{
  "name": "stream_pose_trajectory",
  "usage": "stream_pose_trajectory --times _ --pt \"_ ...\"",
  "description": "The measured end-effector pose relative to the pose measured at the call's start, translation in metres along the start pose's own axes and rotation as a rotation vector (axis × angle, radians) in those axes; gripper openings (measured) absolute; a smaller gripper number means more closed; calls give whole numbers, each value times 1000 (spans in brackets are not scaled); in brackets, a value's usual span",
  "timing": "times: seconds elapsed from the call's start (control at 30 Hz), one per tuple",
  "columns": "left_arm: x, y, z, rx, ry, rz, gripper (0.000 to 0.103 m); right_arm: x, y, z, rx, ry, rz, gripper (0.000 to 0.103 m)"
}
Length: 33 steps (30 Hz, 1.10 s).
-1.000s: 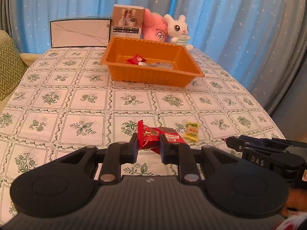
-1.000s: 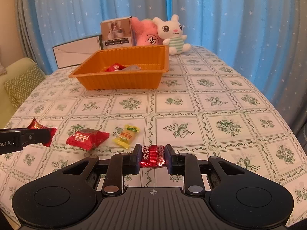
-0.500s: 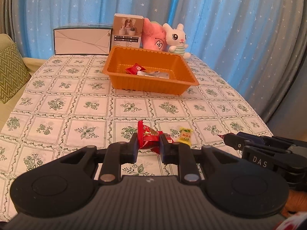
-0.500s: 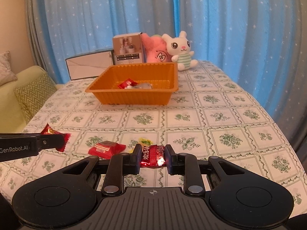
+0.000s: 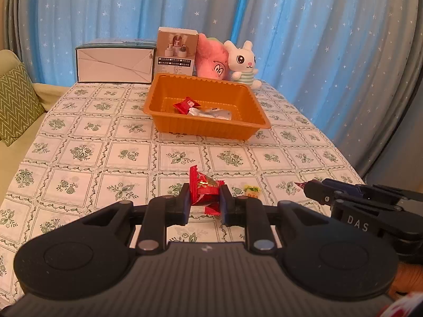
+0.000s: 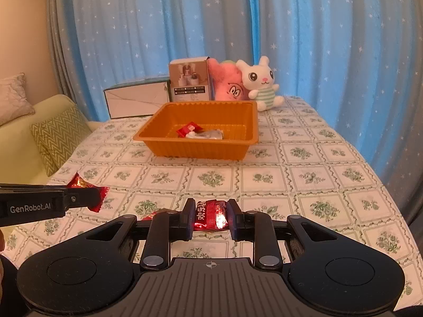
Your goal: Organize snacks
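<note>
Backdrop: blue curtains (image 5: 304, 39) sprinkled with small white stars hang behind a table (image 5: 79, 137) under a white cloth printed with green flower squares.
Far edge: a white flat box (image 5: 115, 64), an upright product carton (image 5: 177, 51), a pink plush (image 5: 211, 60) and a white bunny plush (image 5: 242, 63) stand in a row behind the tray.
Left side: a pale green sofa (image 6: 34, 132) with a zigzag cushion (image 6: 59, 134) sits beside the table.
Tray: an orange plastic tray (image 5: 253, 105) rests on the cloth well beyond both grippers — inside lie a small red packet (image 5: 186, 105) and a silvery wrapper (image 5: 211, 112), touching each other.
Left gripper: the left gripper (image 5: 204, 200) is clamped narrowly on a red snack packet (image 5: 203, 189), held up above the cloth; seen from the right wrist view, this packet sticks out past the fingertips.
Right gripper: the right gripper (image 6: 208, 216) pinches a shiny red candy (image 6: 210, 214) with white lettering crosswise between its pads, clear of the table.
Loose snacks: a yellow candy (image 5: 251, 189) lies on the cloth just beyond the left gripper's right finger; another red packet (image 5: 212, 209) lies on the cloth under the left gripper — mostly hidden by the fingers.
Spacing: the two grippers hover side by side near the table's front edge, apart from each other.
</note>
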State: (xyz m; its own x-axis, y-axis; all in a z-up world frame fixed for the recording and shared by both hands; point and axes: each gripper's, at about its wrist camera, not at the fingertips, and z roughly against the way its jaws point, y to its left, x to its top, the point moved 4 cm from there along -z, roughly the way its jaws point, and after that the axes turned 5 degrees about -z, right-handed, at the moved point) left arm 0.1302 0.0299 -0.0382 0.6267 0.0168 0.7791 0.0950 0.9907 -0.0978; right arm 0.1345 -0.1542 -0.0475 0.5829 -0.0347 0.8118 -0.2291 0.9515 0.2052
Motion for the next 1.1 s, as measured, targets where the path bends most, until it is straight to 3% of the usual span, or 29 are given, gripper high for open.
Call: stream_pose_trajectory --times 0.23,0.47,0.83,1.1 --pt "17 -1 -1 -26 -13 11 19 22 -7 6 3 -26 4 26" --pt "53 2 -18 -31 -42 -12 19 52 -15 -15 29 -20 -5 26" --pt "105 11 -91 -31 -53 -21 19 102 -30 -82 48 -18 -4 26" --pt "121 18 -144 -28 -53 -34 19 123 -40 -135 55 -9 -13 26"
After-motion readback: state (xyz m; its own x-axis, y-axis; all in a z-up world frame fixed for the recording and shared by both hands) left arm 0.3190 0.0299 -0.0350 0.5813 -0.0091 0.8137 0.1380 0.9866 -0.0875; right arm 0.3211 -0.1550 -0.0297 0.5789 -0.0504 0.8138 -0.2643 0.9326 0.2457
